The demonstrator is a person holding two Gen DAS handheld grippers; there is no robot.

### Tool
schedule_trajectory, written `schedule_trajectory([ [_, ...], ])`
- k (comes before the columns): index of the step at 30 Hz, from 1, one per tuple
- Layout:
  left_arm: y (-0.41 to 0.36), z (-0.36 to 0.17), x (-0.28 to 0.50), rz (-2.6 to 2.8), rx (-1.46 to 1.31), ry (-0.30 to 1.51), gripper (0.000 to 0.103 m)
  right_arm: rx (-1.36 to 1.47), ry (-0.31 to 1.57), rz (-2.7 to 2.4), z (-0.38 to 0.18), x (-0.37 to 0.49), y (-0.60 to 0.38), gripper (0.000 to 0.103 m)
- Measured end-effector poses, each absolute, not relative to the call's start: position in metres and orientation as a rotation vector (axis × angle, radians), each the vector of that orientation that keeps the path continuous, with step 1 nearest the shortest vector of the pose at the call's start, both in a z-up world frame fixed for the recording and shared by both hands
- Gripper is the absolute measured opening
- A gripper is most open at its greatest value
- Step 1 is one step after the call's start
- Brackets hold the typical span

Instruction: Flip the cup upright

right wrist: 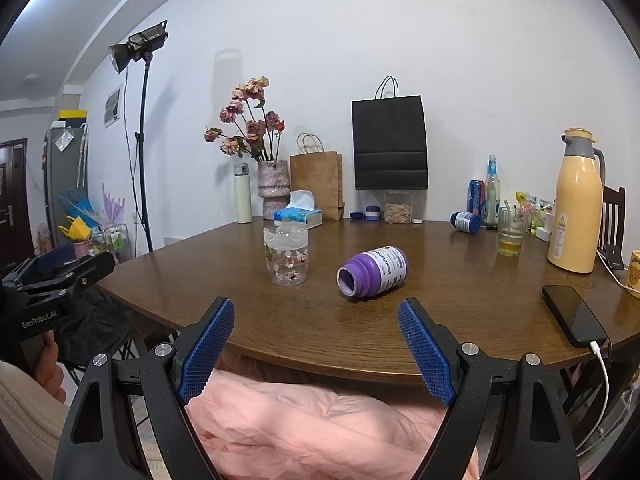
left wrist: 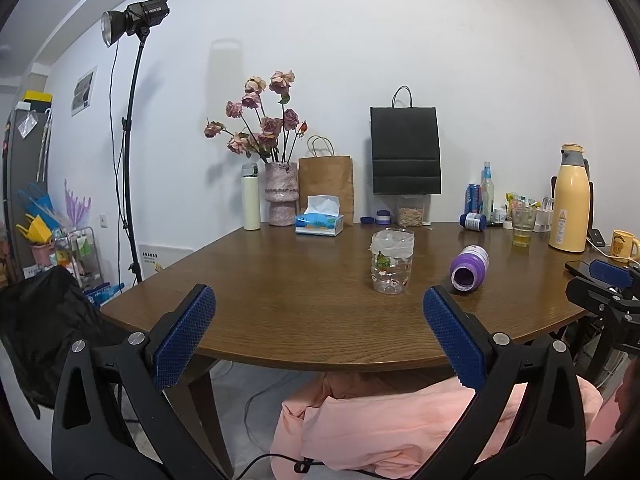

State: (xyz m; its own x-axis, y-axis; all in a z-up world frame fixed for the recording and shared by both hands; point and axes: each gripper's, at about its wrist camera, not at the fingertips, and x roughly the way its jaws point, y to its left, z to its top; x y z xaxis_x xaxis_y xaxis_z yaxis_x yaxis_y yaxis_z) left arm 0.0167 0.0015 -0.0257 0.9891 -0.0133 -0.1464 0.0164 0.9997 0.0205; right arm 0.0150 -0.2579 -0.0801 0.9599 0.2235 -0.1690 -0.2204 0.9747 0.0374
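Observation:
A clear plastic cup (left wrist: 392, 263) with small printed figures stands on the brown wooden table (left wrist: 280, 304), its frosted band at the top; it also shows in the right wrist view (right wrist: 286, 257). A purple bottle (right wrist: 373, 272) lies on its side to the cup's right, open mouth toward me; it also shows in the left wrist view (left wrist: 469, 268). My left gripper (left wrist: 318, 336) is open and empty, held before the table's near edge. My right gripper (right wrist: 316, 346) is open and empty, also short of the near edge.
Along the far edge stand a vase of dried roses (right wrist: 273, 188), a tissue box (right wrist: 298, 216), brown and black paper bags, a yellow thermos jug (right wrist: 576, 204), a glass with liquid (right wrist: 510, 232) and a blue bottle on its side. A phone (right wrist: 572, 314) lies at the right.

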Motion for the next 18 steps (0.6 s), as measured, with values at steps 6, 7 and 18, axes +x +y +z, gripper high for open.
schedule_trajectory([
  [6, 0.0014, -0.0258, 0.0164, -0.014, 0.022, 0.146, 0.103, 0.015, 0.173, 0.227, -0.0800, 0.0148, -0.2566, 0.088],
  [7, 0.0009, -0.0258, 0.0172, -0.015, 0.022, 0.146, 0.103, 0.015, 0.173, 0.228, -0.0798, 0.0150, -0.2569, 0.088],
  [18, 0.0006, -0.0264, 0.0163, -0.012, 0.020, 0.143, 0.103, 0.014, 0.179, 0.227, -0.0797, 0.0144, -0.2565, 0.088],
])
